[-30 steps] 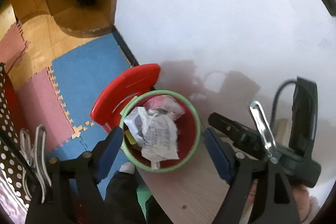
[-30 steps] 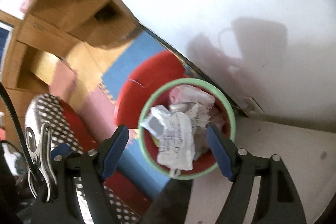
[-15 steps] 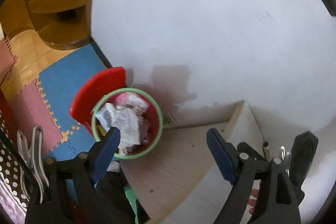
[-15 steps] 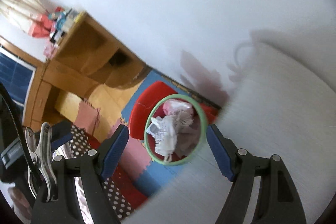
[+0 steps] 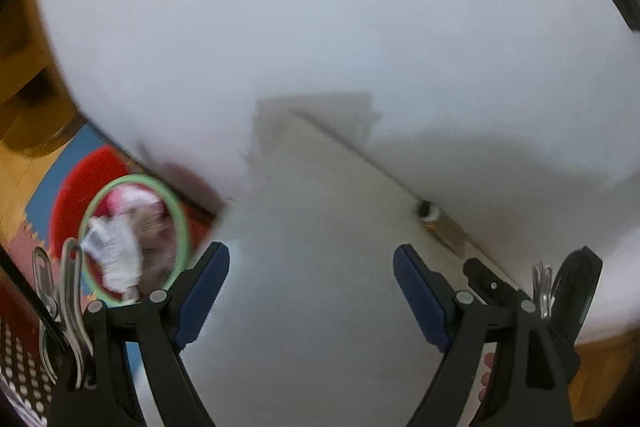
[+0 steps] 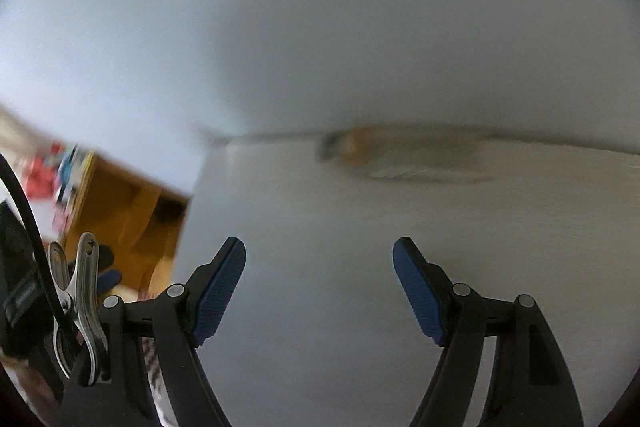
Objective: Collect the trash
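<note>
Item: left hand-held gripper [image 5: 311, 275]. Jaws spread wide, nothing between the blue pads; released. Hovers over a pale worktop [image 5: 320, 267], tipped steeply downward.

Item: right hand-held gripper [image 6: 319, 269]. Jaws likewise apart and empty; released. Faces the same worktop toward the wall [image 6: 320, 27].

Item: bin [image 5: 134, 235]. Red body, green rim, standing on the floor off the left edge of the worktop, mouth facing up. Crumpled white paper [image 5: 114, 247] and a pinkish scrap lie inside, filling much of the opening. Upright; long axis vertical as far as the blur allows.

Item: trash at the back edge. In the left view, a small dark-and-pale object [image 5: 427, 211] lies on the worktop against the wall seam, well apart from both pads. In the right view, a smeared orange-and-grey shape [image 6: 348, 145] with a flat pale streak beside it lies at the same seam. Too blurred to name; whether the two views show one piece cannot be told. It appears to lie flat with its long axis along the wall; which end points where is unclear.

Step in hand, as judged: reaching from the bin side toward the next piece.

Handling note: slow down before descent so the view sharpens. Turn the wrist so the pads straddle the piece across its short side. Keep the far pad clear of the wall. Close only once the piece sits between the pads.
</note>
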The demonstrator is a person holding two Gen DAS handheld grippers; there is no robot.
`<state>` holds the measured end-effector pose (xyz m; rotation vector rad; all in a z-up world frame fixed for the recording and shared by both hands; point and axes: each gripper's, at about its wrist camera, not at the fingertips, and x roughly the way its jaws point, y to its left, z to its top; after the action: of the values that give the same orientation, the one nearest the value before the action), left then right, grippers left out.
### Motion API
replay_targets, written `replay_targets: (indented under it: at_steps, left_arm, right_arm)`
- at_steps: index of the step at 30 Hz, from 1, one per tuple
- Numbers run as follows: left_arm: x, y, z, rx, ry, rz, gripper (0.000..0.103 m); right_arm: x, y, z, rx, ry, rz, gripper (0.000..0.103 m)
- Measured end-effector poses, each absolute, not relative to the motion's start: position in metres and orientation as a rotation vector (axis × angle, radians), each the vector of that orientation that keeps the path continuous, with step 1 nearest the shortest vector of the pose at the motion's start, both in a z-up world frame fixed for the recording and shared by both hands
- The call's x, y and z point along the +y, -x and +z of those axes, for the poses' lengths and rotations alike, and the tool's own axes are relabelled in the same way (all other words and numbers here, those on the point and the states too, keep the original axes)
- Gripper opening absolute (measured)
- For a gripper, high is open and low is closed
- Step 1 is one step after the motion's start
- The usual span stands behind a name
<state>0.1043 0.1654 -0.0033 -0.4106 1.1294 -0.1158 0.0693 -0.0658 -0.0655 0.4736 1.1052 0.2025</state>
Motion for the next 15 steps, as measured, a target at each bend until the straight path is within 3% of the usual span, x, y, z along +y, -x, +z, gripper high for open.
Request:
replay_targets:
  at_steps: [9, 15]
  left_arm:
    - [0.065, -0.149, -0.027, 1.136, 0.333, -0.249, 0.084]
    - [0.041, -0.171, -0.047, 1.151, 0.344, -0.274, 0.082]
  right_arm:
    - [-0.117, -0.080, -0.084, 1.080, -0.495, 0.084, 0.078]
    - [-0.095, -0.083, -0.083, 1.055, -0.404, 0.142, 0.069]
